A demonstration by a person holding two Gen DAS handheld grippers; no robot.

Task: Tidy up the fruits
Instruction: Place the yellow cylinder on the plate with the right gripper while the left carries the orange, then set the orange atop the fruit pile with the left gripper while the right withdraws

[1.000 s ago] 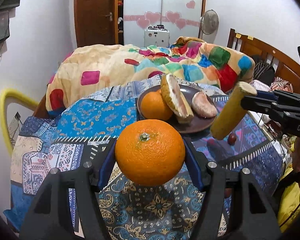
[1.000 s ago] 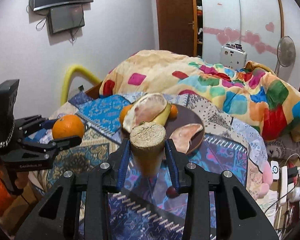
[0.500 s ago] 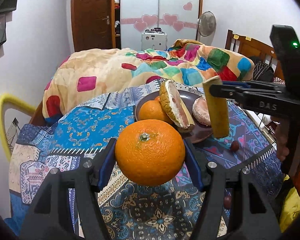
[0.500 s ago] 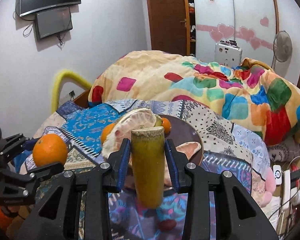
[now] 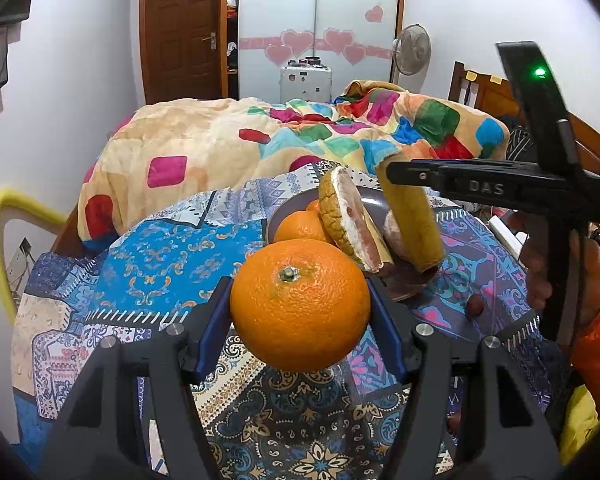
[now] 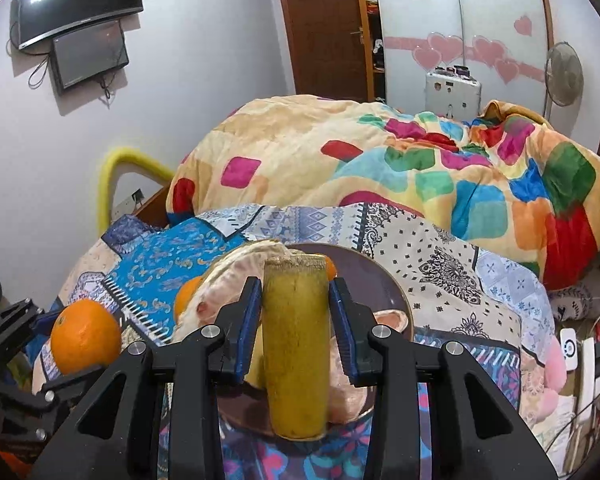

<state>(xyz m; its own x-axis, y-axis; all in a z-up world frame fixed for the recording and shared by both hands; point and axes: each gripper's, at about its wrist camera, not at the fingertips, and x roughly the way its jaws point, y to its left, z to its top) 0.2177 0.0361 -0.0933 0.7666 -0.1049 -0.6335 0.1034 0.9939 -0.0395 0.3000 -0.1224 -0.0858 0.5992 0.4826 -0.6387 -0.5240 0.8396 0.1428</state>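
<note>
My left gripper is shut on a large orange, held above the patterned cloth in front of the dark plate. My right gripper is shut on a yellow-green cut stalk piece, held upright over the plate's near edge. In the left wrist view the stalk hangs over the plate's right side. The plate holds a smaller orange, a big pomelo wedge and a peeled piece. The left gripper's orange shows in the right wrist view.
A colourful quilt is heaped behind the plate. A small dark red fruit lies on the cloth right of the plate. A yellow padded rail runs at the left. A fan and wardrobe stand at the back.
My right gripper has carried the stalk piece from beside the plate to over its near edge, turning it upright. My left gripper has kept the orange, shifting slightly nearer the plate.
</note>
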